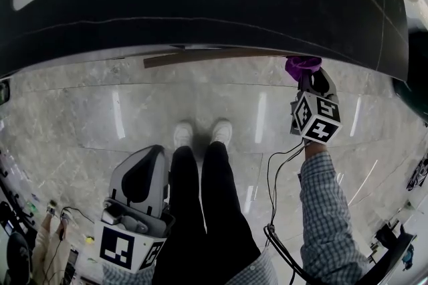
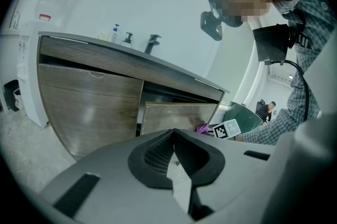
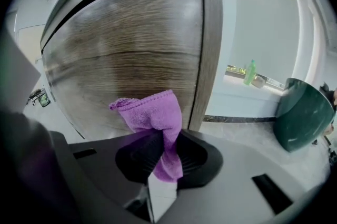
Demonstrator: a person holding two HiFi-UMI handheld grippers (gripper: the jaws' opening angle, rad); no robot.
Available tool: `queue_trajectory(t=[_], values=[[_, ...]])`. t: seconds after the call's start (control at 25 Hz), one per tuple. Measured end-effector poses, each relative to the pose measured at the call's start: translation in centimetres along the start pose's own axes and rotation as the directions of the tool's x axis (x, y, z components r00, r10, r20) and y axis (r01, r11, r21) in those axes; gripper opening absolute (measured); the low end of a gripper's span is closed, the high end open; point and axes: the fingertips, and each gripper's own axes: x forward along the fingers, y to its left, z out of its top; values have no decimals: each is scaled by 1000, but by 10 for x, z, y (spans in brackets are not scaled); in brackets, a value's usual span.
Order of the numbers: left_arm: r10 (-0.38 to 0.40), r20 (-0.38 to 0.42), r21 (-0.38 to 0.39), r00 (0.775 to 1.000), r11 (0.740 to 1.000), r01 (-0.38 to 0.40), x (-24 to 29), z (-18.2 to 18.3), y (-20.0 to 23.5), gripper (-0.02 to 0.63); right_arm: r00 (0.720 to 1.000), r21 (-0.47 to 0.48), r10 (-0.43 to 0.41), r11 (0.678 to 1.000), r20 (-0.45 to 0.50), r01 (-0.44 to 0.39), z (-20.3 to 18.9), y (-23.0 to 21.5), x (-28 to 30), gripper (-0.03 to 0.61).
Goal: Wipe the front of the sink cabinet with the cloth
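Observation:
A purple cloth [image 3: 152, 112] is pinched in my right gripper [image 3: 166, 152], its free end bunched against the wood-grain front of the sink cabinet door [image 3: 131, 44]. In the head view the cloth [image 1: 302, 65] and right gripper [image 1: 313, 79] sit just under the black countertop [image 1: 200, 3], right of the door's brown top edge [image 1: 200, 57]. The left gripper view shows that door [image 2: 179, 115] standing ajar, with the cloth [image 2: 201, 128] at its lower right corner. My left gripper [image 1: 142, 173] hangs low beside the person's leg, shut and empty [image 2: 174, 153].
Soap bottles [image 2: 128, 39] and a black faucet [image 2: 151, 43] stand on the counter. A dark green bin [image 3: 303, 112] stands right of the cabinet, with a green bottle [image 3: 250, 72] on a ledge behind. The person's shoes [image 1: 202, 133] face the cabinet. Cables [image 1: 274, 176] trail from the right arm.

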Motion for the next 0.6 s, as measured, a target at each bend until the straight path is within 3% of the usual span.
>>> queue_trajectory(t=[0.32,0.6], values=[[11,-1,-11,1000,1000,-11,0,-7,4,11,999,1,-1,1000,-35,1,-15,0,13,74],[28,9,-23,1000,999,-28,-4,-9,17,11,997,2,61,998,-52,-61,-25,44,22,74]])
